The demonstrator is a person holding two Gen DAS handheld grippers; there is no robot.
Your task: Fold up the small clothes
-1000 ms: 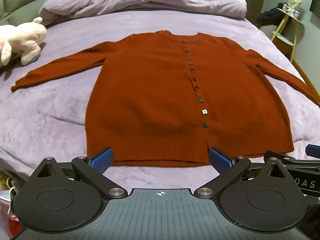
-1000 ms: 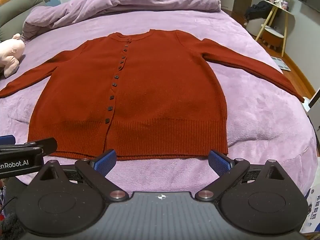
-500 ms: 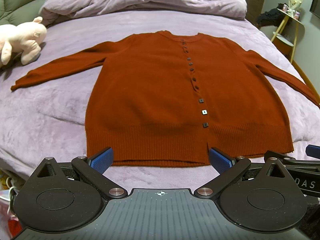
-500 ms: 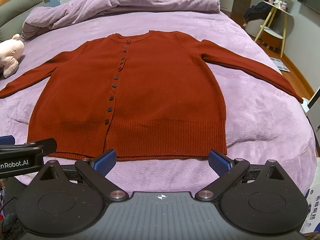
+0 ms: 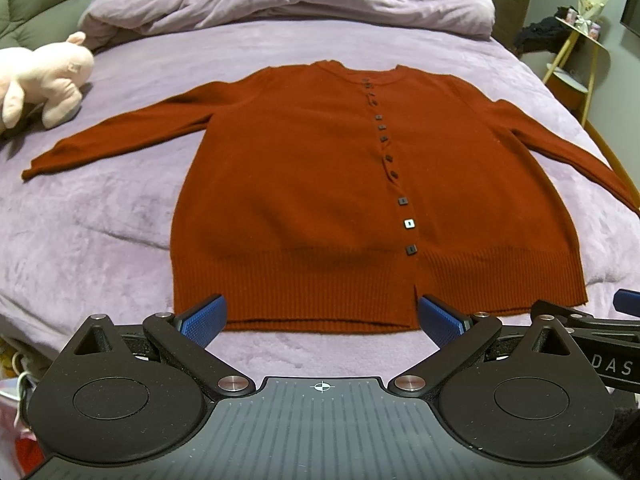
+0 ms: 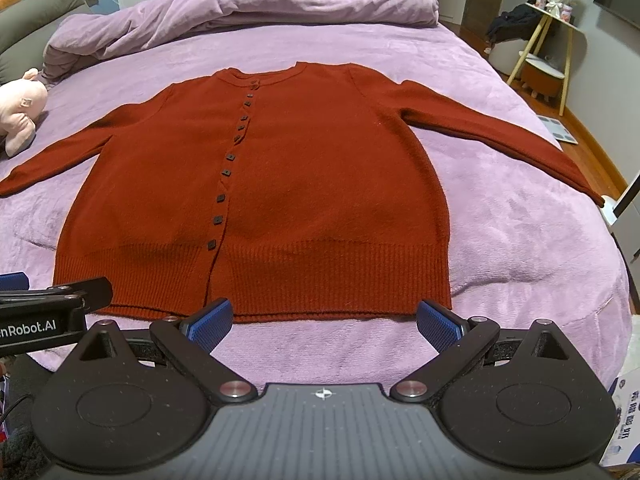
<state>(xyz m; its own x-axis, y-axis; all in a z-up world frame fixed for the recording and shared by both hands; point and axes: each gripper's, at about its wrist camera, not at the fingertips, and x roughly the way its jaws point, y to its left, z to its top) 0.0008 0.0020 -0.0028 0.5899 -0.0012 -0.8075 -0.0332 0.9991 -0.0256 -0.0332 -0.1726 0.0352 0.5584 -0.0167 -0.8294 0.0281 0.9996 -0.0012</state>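
A rust-red buttoned cardigan (image 5: 320, 184) (image 6: 304, 184) lies flat and face up on the purple bed, both sleeves spread out to the sides and its ribbed hem nearest me. My left gripper (image 5: 322, 318) hovers open just in front of the hem's left half, nothing between its blue pads (image 5: 202, 318). My right gripper (image 6: 324, 320) is open too, in front of the hem's right half, its pads (image 6: 438, 326) empty. Each gripper's side shows at the edge of the other's view.
A pink plush toy (image 5: 44, 76) lies at the bed's left edge near the left sleeve cuff. A bunched purple duvet (image 6: 248, 12) fills the far end. A small side table (image 6: 548, 52) stands on the floor to the right, past the bed edge (image 6: 616, 264).
The right wrist view has crept slightly forward toward the hem. The left gripper and the cardigan have not moved.
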